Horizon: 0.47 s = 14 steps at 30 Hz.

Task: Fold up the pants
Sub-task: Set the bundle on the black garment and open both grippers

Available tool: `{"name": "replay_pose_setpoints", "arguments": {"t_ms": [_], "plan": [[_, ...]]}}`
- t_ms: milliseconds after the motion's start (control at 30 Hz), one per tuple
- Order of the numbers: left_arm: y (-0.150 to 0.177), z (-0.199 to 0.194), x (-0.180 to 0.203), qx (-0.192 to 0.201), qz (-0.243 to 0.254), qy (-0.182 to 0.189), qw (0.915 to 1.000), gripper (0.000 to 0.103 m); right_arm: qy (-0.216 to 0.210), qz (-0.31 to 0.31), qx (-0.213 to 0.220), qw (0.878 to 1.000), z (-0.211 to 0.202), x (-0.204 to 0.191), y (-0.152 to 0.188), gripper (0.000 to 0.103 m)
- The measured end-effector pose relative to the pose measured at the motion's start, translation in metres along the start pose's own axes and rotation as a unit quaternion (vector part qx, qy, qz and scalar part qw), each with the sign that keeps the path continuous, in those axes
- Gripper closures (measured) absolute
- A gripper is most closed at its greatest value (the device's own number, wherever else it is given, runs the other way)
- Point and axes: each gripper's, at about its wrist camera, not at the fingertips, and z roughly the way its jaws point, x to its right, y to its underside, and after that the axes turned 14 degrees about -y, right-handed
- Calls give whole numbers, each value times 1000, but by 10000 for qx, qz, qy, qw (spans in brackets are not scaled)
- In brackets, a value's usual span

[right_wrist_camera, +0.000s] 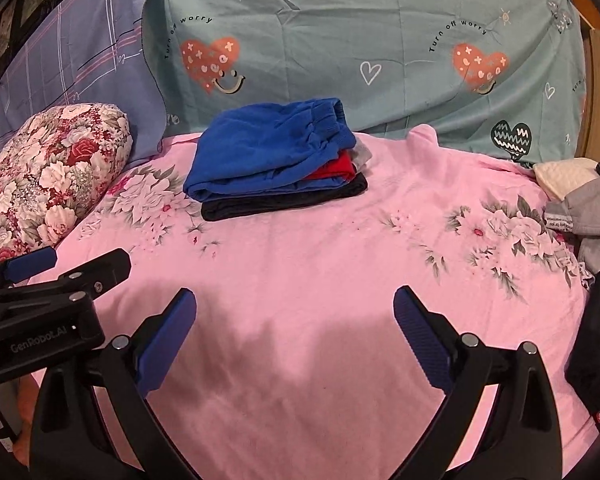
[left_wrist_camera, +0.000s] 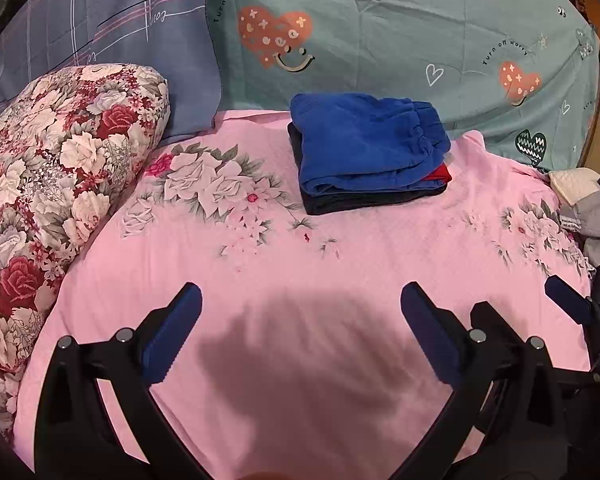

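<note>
A stack of folded pants lies at the far side of the pink floral bedsheet (left_wrist_camera: pixel 340 272) (right_wrist_camera: pixel 320 264). Blue pants (left_wrist_camera: pixel 360 144) (right_wrist_camera: pixel 268 148) with an elastic waistband lie on top, a red garment (left_wrist_camera: pixel 440 173) (right_wrist_camera: pixel 332 170) peeks out beneath, and a black one (left_wrist_camera: pixel 364 200) (right_wrist_camera: pixel 284 202) is at the bottom. My left gripper (left_wrist_camera: pixel 300 296) hangs open over bare sheet, well short of the stack. My right gripper (right_wrist_camera: pixel 294 300) is open too, with nothing between its fingers. Each gripper shows at the edge of the other's view: the right one (left_wrist_camera: pixel 568 300), the left one (right_wrist_camera: pixel 60 268).
A floral rolled quilt (left_wrist_camera: pixel 52 184) (right_wrist_camera: pixel 48 176) lies along the left. Teal heart-print (left_wrist_camera: pixel 380 32) (right_wrist_camera: pixel 360 40) and blue plaid (left_wrist_camera: pixel 100 28) bedding stand behind. Grey and cream clothes (left_wrist_camera: pixel 592 208) (right_wrist_camera: pixel 580 200) are piled at the right, with a dark garment (right_wrist_camera: pixel 592 340) nearer.
</note>
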Motion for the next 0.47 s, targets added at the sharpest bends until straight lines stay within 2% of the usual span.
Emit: {"name": "replay_pose_setpoints", "arguments": {"t_ms": [200, 467], "plan": [[0, 2, 3, -135, 54, 32, 9999, 2, -11, 90, -35, 10000, 2, 3, 1, 4], [0, 1, 3, -117, 99, -48, 9999, 2, -21, 71, -76, 9999, 3, 3, 1, 4]]}}
